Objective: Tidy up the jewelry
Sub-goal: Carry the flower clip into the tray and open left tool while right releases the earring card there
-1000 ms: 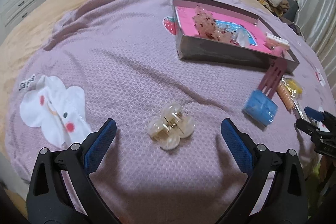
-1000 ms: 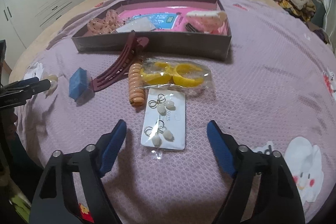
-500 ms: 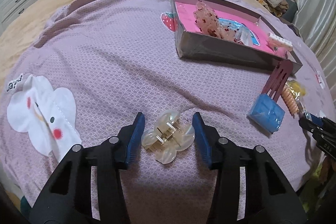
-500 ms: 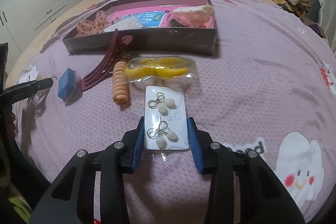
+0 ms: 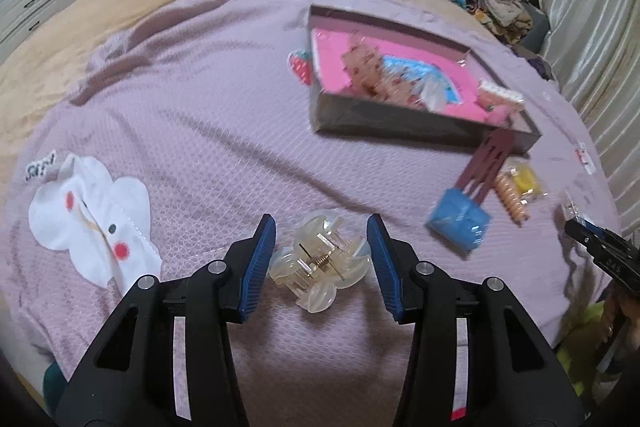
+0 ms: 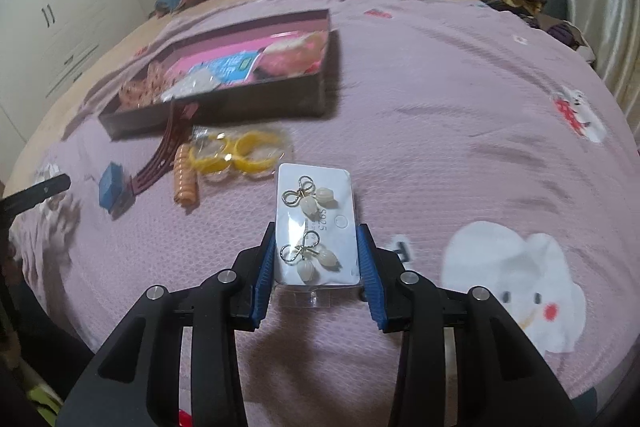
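In the left wrist view my left gripper (image 5: 321,259) is shut on a clear hair claw clip (image 5: 319,264), both blue pads against its sides, lifted off the purple blanket. In the right wrist view my right gripper (image 6: 317,263) is shut on a white earring card (image 6: 316,223) with two pairs of pearl earrings, held by its edges. The dark box with a pink lining (image 5: 404,85) lies ahead; it also shows in the right wrist view (image 6: 224,83) and holds a scrunchie, a blue packet and a cream clip.
Near the box lie a maroon hair comb (image 6: 160,157), a blue box (image 6: 110,183), an orange spiral hair tie (image 6: 185,181) and bagged yellow hoops (image 6: 236,153). Folded clothes and a quilt are piled at the head of the bed. White cartoon patches mark the blanket.
Both grippers closed from wide open onto their items. The left now carries the claw clip raised off the blanket; the right holds the earring card, and the view has tilted.
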Tool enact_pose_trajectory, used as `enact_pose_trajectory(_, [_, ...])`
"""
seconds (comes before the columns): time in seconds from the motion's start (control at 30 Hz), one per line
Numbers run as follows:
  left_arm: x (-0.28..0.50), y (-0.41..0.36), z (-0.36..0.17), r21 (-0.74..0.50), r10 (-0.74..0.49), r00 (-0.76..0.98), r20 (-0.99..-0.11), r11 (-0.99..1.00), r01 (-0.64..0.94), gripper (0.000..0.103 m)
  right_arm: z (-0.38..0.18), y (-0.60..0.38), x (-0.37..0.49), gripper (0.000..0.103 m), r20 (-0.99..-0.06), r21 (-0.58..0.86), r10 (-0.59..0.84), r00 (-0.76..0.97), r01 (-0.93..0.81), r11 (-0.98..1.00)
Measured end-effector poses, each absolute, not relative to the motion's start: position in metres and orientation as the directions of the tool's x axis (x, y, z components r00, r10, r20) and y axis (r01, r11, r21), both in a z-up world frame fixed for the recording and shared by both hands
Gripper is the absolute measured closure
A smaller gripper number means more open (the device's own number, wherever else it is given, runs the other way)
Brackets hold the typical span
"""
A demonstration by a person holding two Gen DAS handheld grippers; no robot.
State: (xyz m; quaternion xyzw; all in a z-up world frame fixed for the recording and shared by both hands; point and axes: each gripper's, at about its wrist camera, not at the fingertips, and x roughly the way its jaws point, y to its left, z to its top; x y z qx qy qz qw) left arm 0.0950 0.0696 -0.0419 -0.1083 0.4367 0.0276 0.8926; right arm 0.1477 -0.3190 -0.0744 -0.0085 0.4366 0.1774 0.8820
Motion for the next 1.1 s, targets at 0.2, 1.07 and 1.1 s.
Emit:
enact_pose_trajectory(0.2, [0.095, 0.057, -0.019, -0.185, -0.074, 0.651, -0.756, 0.977, -0.105, 0.064, -0.053, -0.334, 0.14, 0.066, -0.741, 0.16, 0.32, 0.59, -0.308, 0.938])
enact_pose_trajectory(1.07, [0.13, 0.008, 0.037, -0.165, -0.127, 0.729, -0.672, 0.986, 0.02, 0.064, 0.032, -0.3, 0.14, 0.066, -0.6, 0.152, 0.427, 0.676, -0.428, 0.891])
enact_pose_trajectory(1.1, [0.133, 0.007, 0.038, -0.167, -0.13, 0.732, -0.669, 0.986, 0.022, 0.064, 0.034, -0.299, 0.139, 0.066, -0.598, 0.151, 0.429, 0.677, -0.43, 0.89])
